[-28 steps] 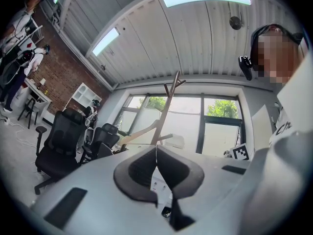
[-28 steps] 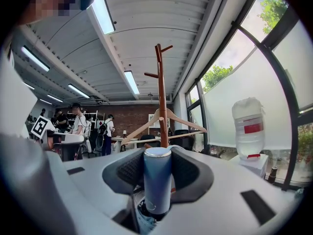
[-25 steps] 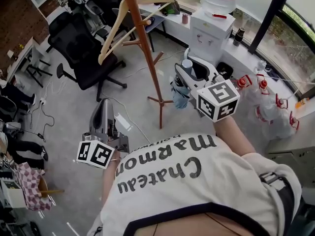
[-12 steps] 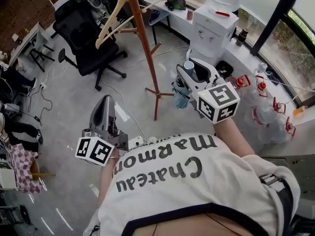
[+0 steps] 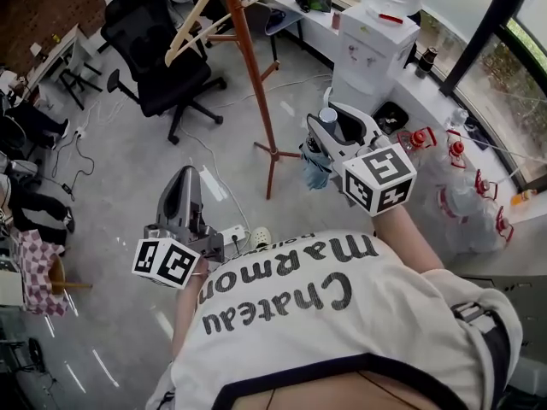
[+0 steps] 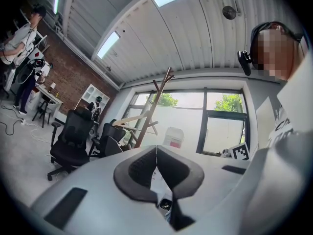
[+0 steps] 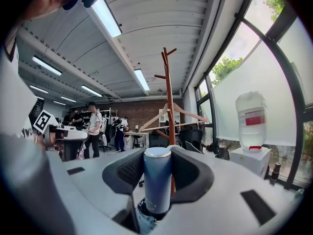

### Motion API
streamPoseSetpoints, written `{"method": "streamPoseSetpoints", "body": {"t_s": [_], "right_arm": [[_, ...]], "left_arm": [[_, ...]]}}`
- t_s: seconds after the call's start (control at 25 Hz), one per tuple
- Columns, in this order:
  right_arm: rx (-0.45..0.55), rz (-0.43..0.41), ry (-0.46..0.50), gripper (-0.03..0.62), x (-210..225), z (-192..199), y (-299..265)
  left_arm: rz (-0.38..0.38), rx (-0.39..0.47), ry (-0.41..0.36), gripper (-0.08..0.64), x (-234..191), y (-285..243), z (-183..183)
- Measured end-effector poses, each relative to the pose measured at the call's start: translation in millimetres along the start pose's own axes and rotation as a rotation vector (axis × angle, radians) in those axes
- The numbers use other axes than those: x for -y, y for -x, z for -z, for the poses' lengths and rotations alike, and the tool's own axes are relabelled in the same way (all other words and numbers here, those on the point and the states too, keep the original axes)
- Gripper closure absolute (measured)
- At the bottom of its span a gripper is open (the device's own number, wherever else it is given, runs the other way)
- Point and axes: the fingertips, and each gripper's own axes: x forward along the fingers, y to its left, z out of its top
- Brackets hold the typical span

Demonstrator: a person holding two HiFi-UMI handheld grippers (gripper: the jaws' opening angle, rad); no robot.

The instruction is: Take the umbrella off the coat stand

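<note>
Since the earlier frames, the coat stand (image 5: 253, 75) and the office chair (image 5: 162, 58) have slid toward the top of the head view, while both grippers keep their places before the person's chest; judged from this, the person is backing away from the stand

Floor (image 5: 128, 186): grey and open, part of an office room with a window wall (image 5: 513, 67) on the right side; a white power strip (image 5: 231, 231) lies near the person

Coat stand: reddish wooden pole on splayed feet, a pale wooden hanger (image 5: 192, 28) hung on it, no umbrella on it

Water dispenser (image 5: 376, 45): white, against the window wall, beyond the right gripper

Right gripper (image 5: 340, 120): jaws part-way closed, pads pressing from both sides on the blue handle of the umbrella (image 5: 314, 167)

Left gripper (image 5: 182, 182): jaws together, nothing between them, well apart from the stand

Umbrella: folded, long axis upright and crosswise to the jaws, canopy hanging below them; the stand lies ahead and to the left, apart from it, so the lift-off appears done and the right hand alone carries the load
</note>
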Motion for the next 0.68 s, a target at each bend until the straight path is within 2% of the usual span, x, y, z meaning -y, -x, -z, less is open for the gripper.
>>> {"method": "streamPoseSetpoints", "body": {"t_s": [0.28, 0.68], "right_arm": [[-0.013, -0.027, -0.007, 0.426, -5, 12, 11], [-0.028, -0.043, -0.016, 0.426, -8, 23, 23]], "left_arm": [[-0.038, -0.008, 0.005, 0.535, 8, 17, 11], [-0.054, -0.012, 0.002, 0.535, 20, 29, 18]]}}
